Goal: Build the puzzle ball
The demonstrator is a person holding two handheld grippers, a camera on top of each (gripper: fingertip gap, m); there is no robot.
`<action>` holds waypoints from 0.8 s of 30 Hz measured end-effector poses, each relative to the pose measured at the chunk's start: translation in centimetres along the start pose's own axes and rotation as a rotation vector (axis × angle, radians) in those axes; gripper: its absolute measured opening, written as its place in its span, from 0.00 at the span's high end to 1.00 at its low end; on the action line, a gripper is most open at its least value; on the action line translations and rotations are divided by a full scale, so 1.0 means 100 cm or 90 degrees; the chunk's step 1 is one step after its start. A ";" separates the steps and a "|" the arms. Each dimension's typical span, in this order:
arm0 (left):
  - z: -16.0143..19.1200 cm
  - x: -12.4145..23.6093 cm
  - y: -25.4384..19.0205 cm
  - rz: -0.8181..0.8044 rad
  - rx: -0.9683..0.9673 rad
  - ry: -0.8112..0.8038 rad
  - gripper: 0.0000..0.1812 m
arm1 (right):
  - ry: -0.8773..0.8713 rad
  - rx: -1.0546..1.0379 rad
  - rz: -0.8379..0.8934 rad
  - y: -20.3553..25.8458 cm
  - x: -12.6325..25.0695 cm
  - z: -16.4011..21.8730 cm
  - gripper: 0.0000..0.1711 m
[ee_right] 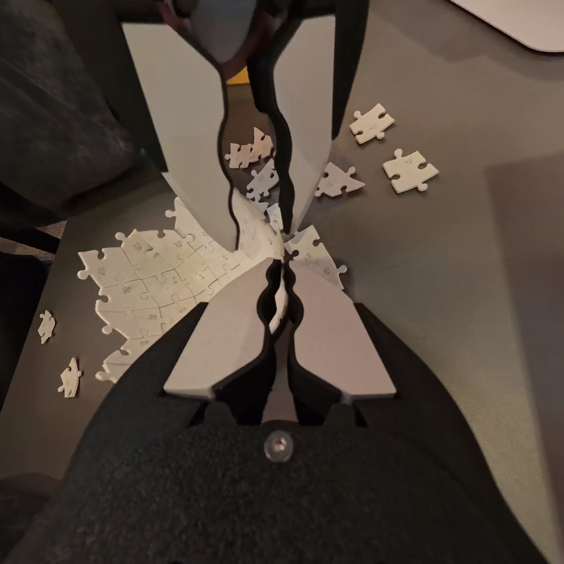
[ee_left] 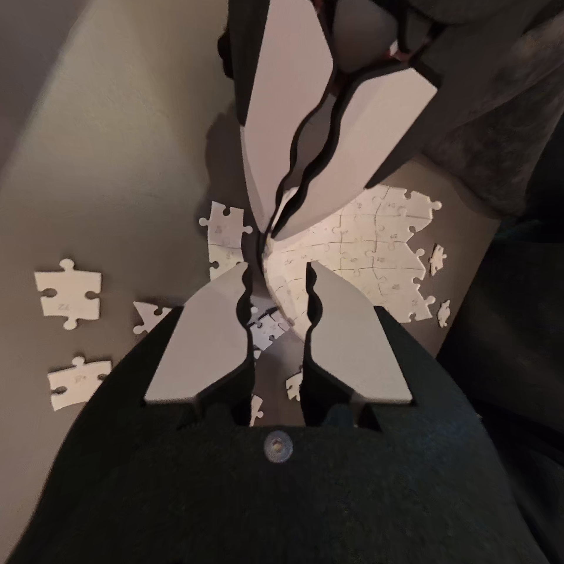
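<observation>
A partly built white puzzle ball, a curved shell of joined pieces (ee_left: 366, 253) (ee_right: 146, 280), lies on the dark grey table. My right gripper (ee_right: 283, 262) is shut on the shell's rim; in the left wrist view it (ee_left: 268, 233) comes in from the top. My left gripper (ee_left: 277, 265) is open, its fingers standing on either side of the same rim, facing the right gripper; it also shows in the right wrist view (ee_right: 262, 238). A short strip of two joined pieces (ee_left: 224, 235) (ee_right: 314, 253) lies right beside the rim; I cannot tell whether it is attached.
Loose white pieces lie scattered: two large ones (ee_left: 68, 293) (ee_left: 77, 381), also (ee_right: 410, 171) (ee_right: 370, 123), a cluster (ee_right: 247, 152) behind the left gripper, and small ones (ee_right: 47, 326) (ee_right: 70, 377) near the table edge. Dark upholstery (ee_left: 488, 91) borders the table. A white flat object (ee_right: 518, 24) lies far off. The grippers are tip to tip, or close to it.
</observation>
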State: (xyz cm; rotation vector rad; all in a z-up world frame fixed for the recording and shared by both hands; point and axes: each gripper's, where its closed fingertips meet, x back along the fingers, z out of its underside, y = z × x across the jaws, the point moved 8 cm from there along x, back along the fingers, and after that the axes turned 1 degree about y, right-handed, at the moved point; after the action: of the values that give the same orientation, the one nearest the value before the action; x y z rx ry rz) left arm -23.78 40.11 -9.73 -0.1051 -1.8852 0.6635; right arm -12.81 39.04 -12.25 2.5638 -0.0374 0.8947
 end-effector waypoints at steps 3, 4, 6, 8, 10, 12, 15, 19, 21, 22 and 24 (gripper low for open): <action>-0.003 -0.004 0.002 0.006 0.000 0.027 0.84 | -0.002 -0.002 0.003 0.000 0.001 0.000 0.99; -0.004 -0.004 0.002 0.002 -0.004 0.029 0.84 | -0.001 -0.005 0.003 -0.001 0.001 0.000 0.99; -0.007 -0.002 0.001 0.001 -0.008 0.022 0.88 | 0.001 -0.009 0.002 -0.001 0.002 0.000 0.99; -0.008 -0.001 -0.001 -0.001 -0.010 0.022 0.88 | 0.001 -0.007 0.001 0.000 0.002 0.000 0.99; -0.008 0.000 -0.002 -0.012 -0.014 0.025 0.89 | -0.002 -0.005 -0.003 0.001 0.003 -0.001 0.99; -0.009 0.003 -0.005 -0.016 -0.017 0.023 0.89 | -0.007 -0.001 -0.004 0.002 0.005 -0.003 0.99; -0.010 0.012 -0.009 -0.019 -0.021 0.007 0.89 | -0.024 0.010 -0.006 0.003 0.010 -0.004 0.99; -0.012 0.020 -0.013 -0.043 -0.056 -0.023 0.93 | -0.055 0.008 -0.033 0.006 0.018 -0.007 0.99; -0.012 0.024 -0.017 -0.063 -0.091 -0.044 0.95 | -0.068 0.007 -0.046 0.007 0.021 -0.008 0.99; -0.013 0.026 -0.020 -0.073 -0.110 -0.057 0.95 | -0.077 0.008 -0.051 0.008 0.022 -0.009 0.99; -0.014 0.033 -0.025 -0.098 -0.149 -0.081 0.96 | -0.100 0.004 -0.067 0.009 0.025 -0.011 0.99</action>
State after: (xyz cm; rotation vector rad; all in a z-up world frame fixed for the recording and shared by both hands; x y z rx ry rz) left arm -23.32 39.77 -5.33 -0.0672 -2.0655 0.3505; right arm -11.61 38.96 -9.62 2.6094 0.0535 0.6553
